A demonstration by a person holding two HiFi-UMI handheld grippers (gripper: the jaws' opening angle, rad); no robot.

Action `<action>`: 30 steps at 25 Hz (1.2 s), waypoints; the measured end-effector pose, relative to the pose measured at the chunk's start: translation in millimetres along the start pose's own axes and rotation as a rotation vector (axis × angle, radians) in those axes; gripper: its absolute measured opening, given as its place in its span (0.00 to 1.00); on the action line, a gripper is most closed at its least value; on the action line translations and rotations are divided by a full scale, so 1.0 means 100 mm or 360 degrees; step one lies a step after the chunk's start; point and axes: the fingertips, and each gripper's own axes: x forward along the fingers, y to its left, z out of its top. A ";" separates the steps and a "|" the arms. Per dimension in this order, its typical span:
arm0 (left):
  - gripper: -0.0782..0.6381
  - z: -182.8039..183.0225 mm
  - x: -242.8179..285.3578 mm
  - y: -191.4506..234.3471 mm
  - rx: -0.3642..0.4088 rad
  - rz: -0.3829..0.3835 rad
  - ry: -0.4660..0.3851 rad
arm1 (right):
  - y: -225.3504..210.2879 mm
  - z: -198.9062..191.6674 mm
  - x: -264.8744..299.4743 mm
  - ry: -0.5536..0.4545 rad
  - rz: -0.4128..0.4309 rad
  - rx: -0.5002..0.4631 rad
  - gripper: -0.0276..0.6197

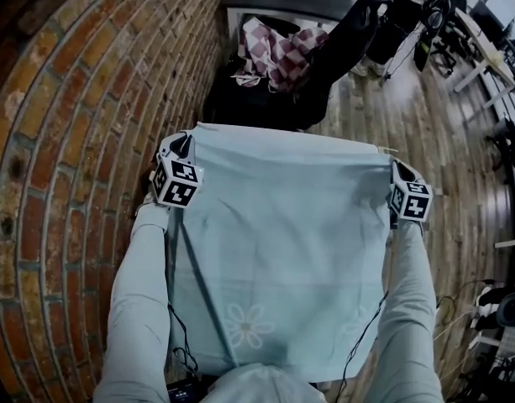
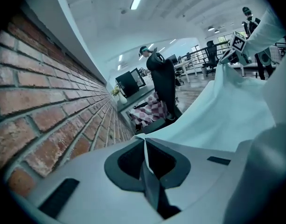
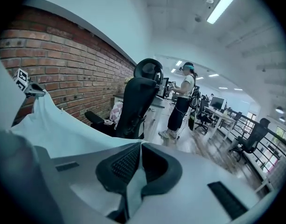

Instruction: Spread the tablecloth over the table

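Our pale sleeves (image 1: 139, 309) frame the light blue tablecloth (image 1: 282, 242), which hangs in the air between both hands, its lower part falling toward us with a faint flower motif (image 1: 249, 324) printed near the hem. We hold the left gripper (image 2: 144, 146) pressed together on the cloth's upper left corner, and the right gripper (image 3: 139, 148) pinches the upper right corner the same way, a fold of fabric caught between each pair of jaws. The marks we can make out are the black-and-white square markers on the left cube (image 1: 177, 183) and the right cube (image 1: 411, 201). The top edge runs nearly straight from gripper to gripper. The brick wall (image 1: 64, 141) stands close on our left. Just beyond the top edge is a black office chair (image 1: 265, 99) with a checked cloth (image 1: 278, 53) draped on it. Wooden floor (image 1: 442, 141) lies open to the right, where another person (image 3: 180, 101) stands further off.
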 end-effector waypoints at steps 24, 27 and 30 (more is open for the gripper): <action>0.34 -0.55 1.24 -0.08 -0.0397 0.0027 0.0355 | 0.30 -0.20 1.12 0.0195 0.0019 0.0197 0.19; 0.26 -0.63 1.34 -0.23 -0.0351 0.0081 0.0374 | 0.43 -0.42 1.20 0.0219 0.0013 0.0118 0.23; 0.26 -0.54 1.46 -0.09 -0.0444 0.0050 0.0336 | 0.43 -0.32 1.34 0.0226 0.0006 0.0110 0.24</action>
